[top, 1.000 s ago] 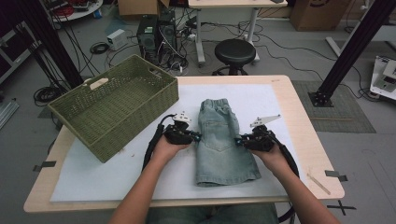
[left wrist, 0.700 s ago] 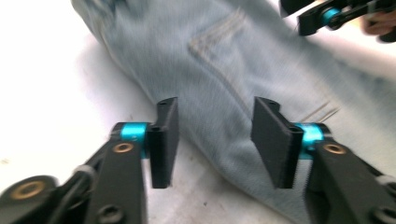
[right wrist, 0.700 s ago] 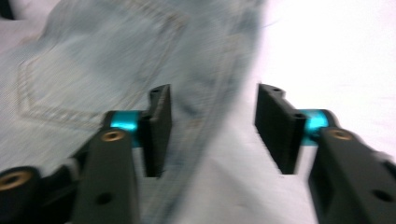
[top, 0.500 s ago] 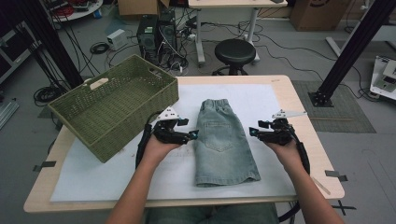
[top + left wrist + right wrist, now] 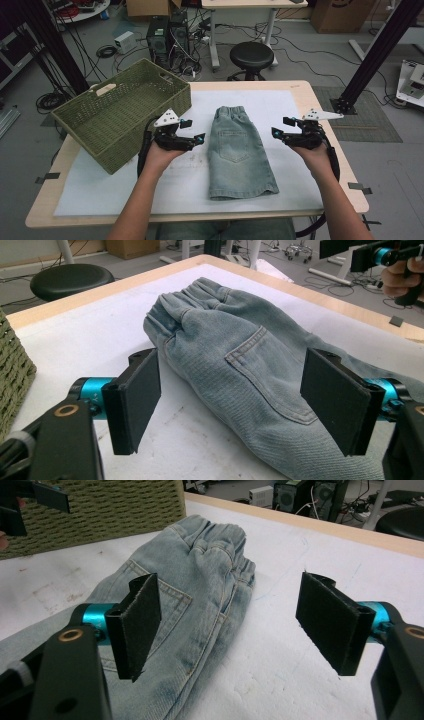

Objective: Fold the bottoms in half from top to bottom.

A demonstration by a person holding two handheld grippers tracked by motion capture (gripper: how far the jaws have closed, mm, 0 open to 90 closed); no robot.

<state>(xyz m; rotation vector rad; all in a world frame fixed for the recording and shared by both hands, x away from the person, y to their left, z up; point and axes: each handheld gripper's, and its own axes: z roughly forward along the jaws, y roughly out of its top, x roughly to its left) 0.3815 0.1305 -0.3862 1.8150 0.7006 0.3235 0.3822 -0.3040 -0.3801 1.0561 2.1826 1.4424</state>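
The folded denim shorts [image 5: 241, 150] lie flat on the white mat [image 5: 290, 107] that covers the worktop [image 5: 320, 107], near the mat's middle, waistband turned away from the person and hem toward them. One back pocket faces up. In the left gripper view the shorts [image 5: 240, 365] run from upper left to lower right, with the gathered waistband at the far end; in the right gripper view the shorts [image 5: 200, 585] show the same waistband bunched at the top.

Left of the shorts, just beside their edge, hangs the left claw [image 5: 192, 131], held above the mat. Its jaws have just been opening and stand spread, with nothing pressed between them; the denim lies beyond and below the pads. Right of the shorts, a little farther off, hangs the right claw [image 5: 281, 127], its jaws also just opened and spread wide over bare mat, clear of the cloth.

Farther left of the shorts, beyond the left claw, a green woven basket [image 5: 80, 120] sits on the worktop's corner, angled. Behind the worktop, past the waistband end, stands a black stool [image 5: 254, 55] on the floor.
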